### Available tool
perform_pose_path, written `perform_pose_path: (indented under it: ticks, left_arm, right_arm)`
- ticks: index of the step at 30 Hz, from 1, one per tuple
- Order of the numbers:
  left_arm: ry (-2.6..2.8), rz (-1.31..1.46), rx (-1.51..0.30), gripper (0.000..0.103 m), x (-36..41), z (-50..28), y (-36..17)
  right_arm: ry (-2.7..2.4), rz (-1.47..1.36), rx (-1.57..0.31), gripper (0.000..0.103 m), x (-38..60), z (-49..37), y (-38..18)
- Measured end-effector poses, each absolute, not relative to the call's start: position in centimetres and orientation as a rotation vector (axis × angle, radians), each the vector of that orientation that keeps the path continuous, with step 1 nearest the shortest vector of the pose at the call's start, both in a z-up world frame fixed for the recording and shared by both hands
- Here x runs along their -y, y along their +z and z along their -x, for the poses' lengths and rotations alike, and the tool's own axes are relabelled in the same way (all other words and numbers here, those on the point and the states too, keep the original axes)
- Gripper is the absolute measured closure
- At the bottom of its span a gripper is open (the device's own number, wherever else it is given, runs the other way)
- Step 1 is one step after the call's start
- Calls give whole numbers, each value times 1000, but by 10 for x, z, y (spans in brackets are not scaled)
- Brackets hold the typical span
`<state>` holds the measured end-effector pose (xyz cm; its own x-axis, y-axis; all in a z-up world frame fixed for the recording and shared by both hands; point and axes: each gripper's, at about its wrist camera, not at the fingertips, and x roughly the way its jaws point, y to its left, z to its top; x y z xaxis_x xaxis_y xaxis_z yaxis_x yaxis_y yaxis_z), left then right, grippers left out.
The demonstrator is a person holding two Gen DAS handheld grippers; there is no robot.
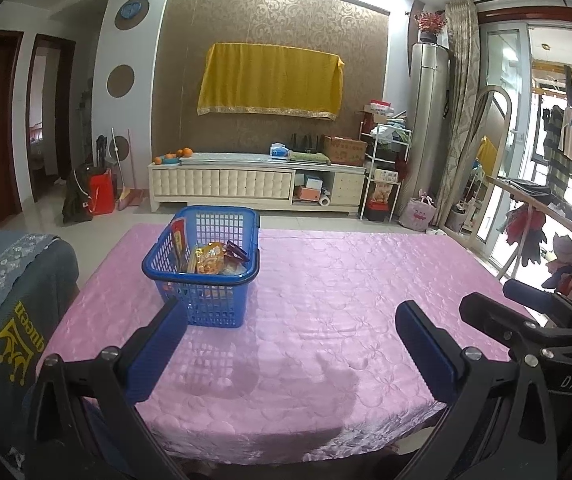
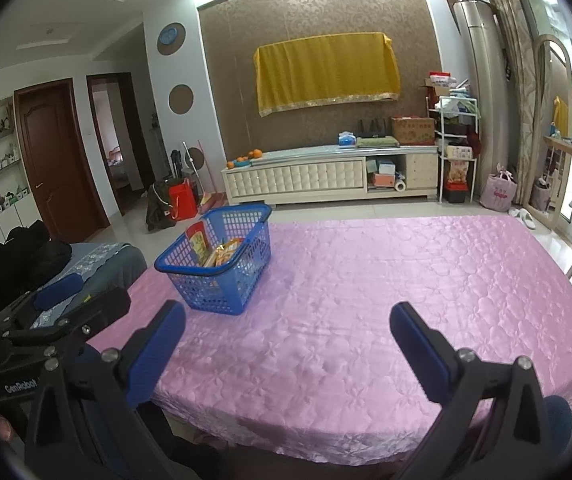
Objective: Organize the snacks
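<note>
A blue plastic basket (image 1: 206, 300) (image 2: 222, 280) stands on the left part of a table under a pink cloth (image 1: 346, 300) (image 2: 386, 280). Several snack packets (image 1: 210, 260) (image 2: 222, 254) lie inside it, one red and yellow pack (image 1: 178, 236) leaning upright against its left wall. My left gripper (image 1: 290, 328) is open over the table's near edge, its left finger just before the basket's front wall. My right gripper (image 2: 286, 328) is open too, empty, to the right of the basket and nearer than it. Each gripper shows at the side of the other's view.
A chair draped with a grey garment (image 1: 10, 320) stands at the table's left side. Beyond the table lies tiled floor, then a white TV cabinet (image 1: 254, 184) with oranges on it. A drying rack with clothes (image 1: 546, 240) stands to the right.
</note>
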<state>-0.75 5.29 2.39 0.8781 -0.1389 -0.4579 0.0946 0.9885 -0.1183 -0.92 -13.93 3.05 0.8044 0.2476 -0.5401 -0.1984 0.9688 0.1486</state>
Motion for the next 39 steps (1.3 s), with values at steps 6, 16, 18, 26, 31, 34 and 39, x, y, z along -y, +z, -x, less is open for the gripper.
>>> perform_pose_path:
  ticks: [6, 16, 18, 26, 31, 34, 39]
  left_arm:
    - [-128, 94, -492, 0, -52, 8, 24]
    - [-126, 88, -504, 0, -49, 6, 23]
    - [-125, 84, -504, 0, -49, 7, 23]
    - [-128, 89, -510, 0, -48, 7, 23]
    - [-127, 88, -511, 0, -49, 7, 24]
    - [-130, 94, -517, 0, -50, 7, 24]
    - [-133, 94, -515, 0, -49, 8, 25]
  right_arm:
    - [234, -92, -593, 0, 139, 13, 30]
    - [228, -91, -598, 0, 140, 15, 30]
    - [230, -94, -602, 0, 140, 15, 30]
    - [230, -102, -618, 0, 141, 15, 32]
    - [228, -102, -626, 0, 143, 13, 31]
    - [229, -103, -629, 0, 143, 12, 30]
    - [231, -106, -636, 0, 144, 11, 29]
